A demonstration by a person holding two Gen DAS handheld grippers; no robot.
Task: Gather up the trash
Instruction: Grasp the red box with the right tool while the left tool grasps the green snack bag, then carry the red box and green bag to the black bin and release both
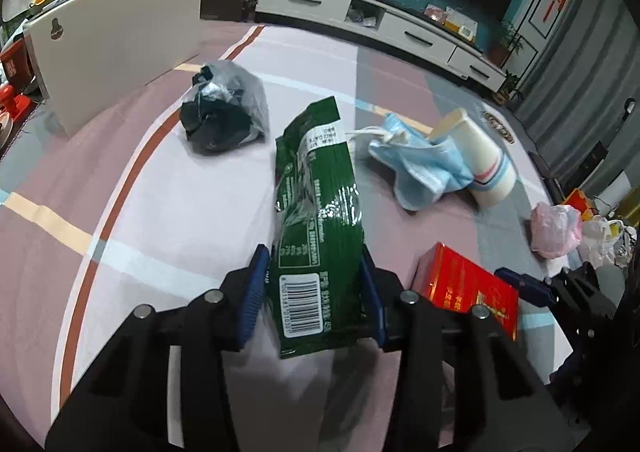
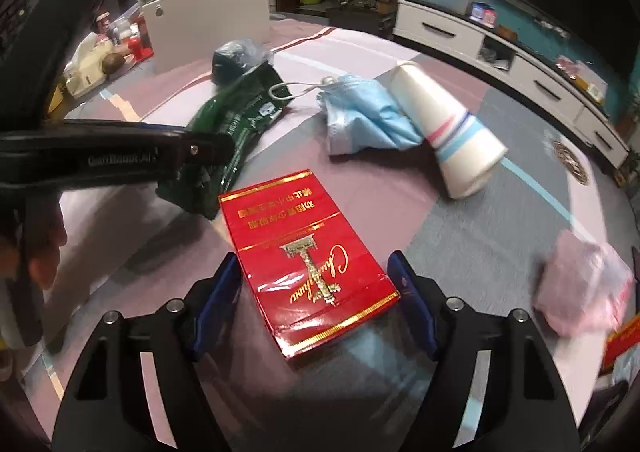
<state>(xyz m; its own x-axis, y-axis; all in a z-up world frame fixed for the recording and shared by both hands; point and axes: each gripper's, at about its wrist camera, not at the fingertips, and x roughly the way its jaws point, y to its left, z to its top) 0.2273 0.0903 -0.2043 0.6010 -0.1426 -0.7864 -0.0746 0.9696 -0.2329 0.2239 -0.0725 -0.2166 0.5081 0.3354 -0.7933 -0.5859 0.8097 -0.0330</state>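
A crumpled green wrapper (image 1: 316,204) stands between the blue pads of my left gripper (image 1: 314,260), which is shut on its barcode end. From the right wrist view the same wrapper (image 2: 228,120) hangs from the left gripper's black body (image 2: 192,150). A red cigarette box (image 2: 308,264) lies flat between the pads of my right gripper (image 2: 314,264); the pads sit close on both sides with a thin gap at the left one. Further off lie a black plastic bag (image 1: 224,112), a blue face mask (image 1: 416,168), a tipped paper cup (image 1: 480,160) and a pink bag (image 1: 556,228).
The pink and grey tablecloth (image 1: 160,212) covers the table. White chair backs (image 1: 120,40) stand along its far left edge, with clutter (image 2: 92,60) behind them. A white TV cabinet (image 1: 360,12) runs along the back wall. A hand (image 2: 44,252) holds the left gripper.
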